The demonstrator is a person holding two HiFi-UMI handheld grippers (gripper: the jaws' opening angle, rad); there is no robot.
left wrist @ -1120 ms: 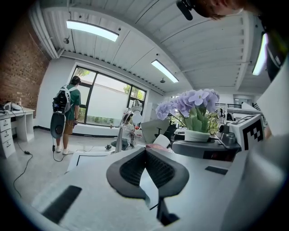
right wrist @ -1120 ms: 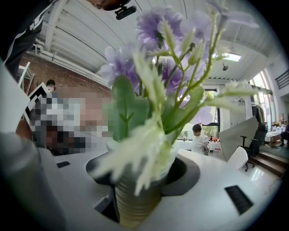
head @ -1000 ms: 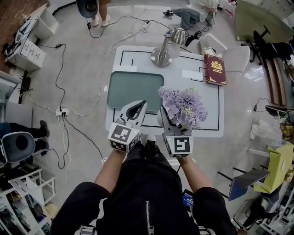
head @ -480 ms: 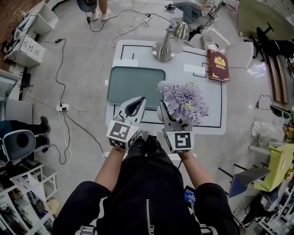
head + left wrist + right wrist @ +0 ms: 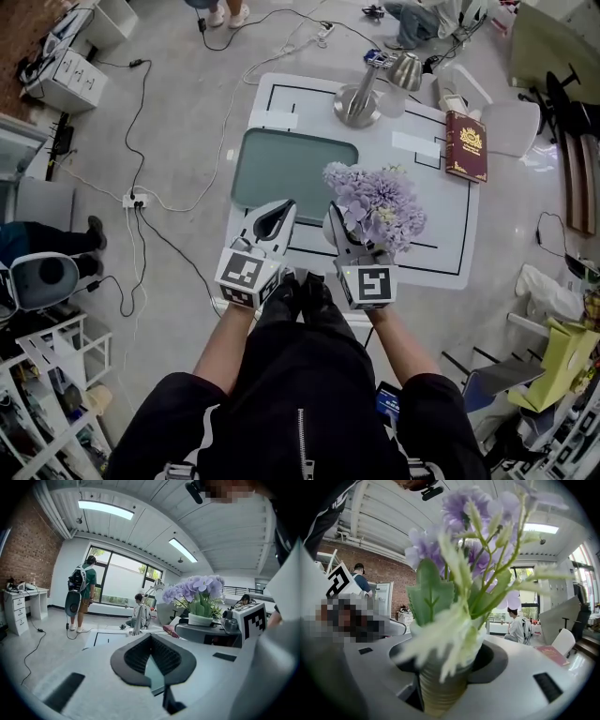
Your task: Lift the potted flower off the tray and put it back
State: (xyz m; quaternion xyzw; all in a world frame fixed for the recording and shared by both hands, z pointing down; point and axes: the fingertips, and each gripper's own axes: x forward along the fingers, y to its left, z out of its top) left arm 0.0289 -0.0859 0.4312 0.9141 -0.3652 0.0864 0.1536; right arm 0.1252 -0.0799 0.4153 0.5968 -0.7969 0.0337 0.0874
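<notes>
— How many flowers, how many trays?
— One potted flower (image 5: 375,208), lilac blooms, its ribbed pale pot clamped in my right claw (image 5: 339,227). One flat teal tray (image 5: 291,169) lies ahead of my left claw (image 5: 273,223), whose tips are together and empty.

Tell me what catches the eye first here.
The purple potted flower stands out, clamped in the right tool near the white table's front edge. Left of it lies the green tray, and the left tool is shut beside the flower.

Black zip top (image 5: 300,412); grey left tongs (image 5: 281,211), right tongs (image 5: 342,225); square-marker cubes (image 5: 246,277).
</notes>
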